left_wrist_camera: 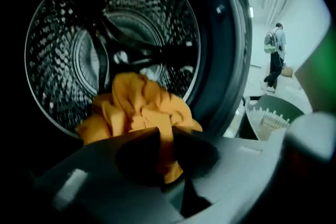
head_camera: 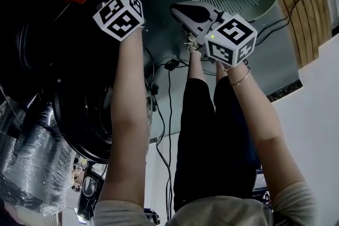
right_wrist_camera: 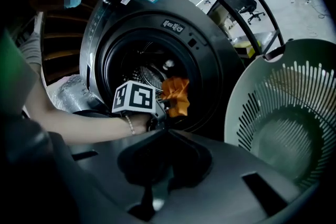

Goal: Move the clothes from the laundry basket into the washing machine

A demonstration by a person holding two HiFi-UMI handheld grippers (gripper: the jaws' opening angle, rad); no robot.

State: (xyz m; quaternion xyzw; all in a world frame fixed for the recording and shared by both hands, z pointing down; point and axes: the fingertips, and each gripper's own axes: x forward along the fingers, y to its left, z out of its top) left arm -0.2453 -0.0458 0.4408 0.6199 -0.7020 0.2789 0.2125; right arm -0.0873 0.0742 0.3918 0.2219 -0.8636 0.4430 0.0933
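Left claw (left_wrist_camera: 165, 136) is pinched narrow on the orange cloth (left_wrist_camera: 139, 107). The cloth bunches just past the tips, at the opening of the washing machine drum (left_wrist_camera: 63, 60). Right claw (right_wrist_camera: 167, 136) is closed with nothing in it, beside the laundry basket (right_wrist_camera: 283, 113); the cloth's lower end is hidden behind the left jaws, and the drum is too dark to read in the head view.

Crumpled orange cloth (left_wrist_camera: 139, 107), dimpled shiny metal drum (left_wrist_camera: 58, 60), matt slotted plastic basket (right_wrist_camera: 283, 113)
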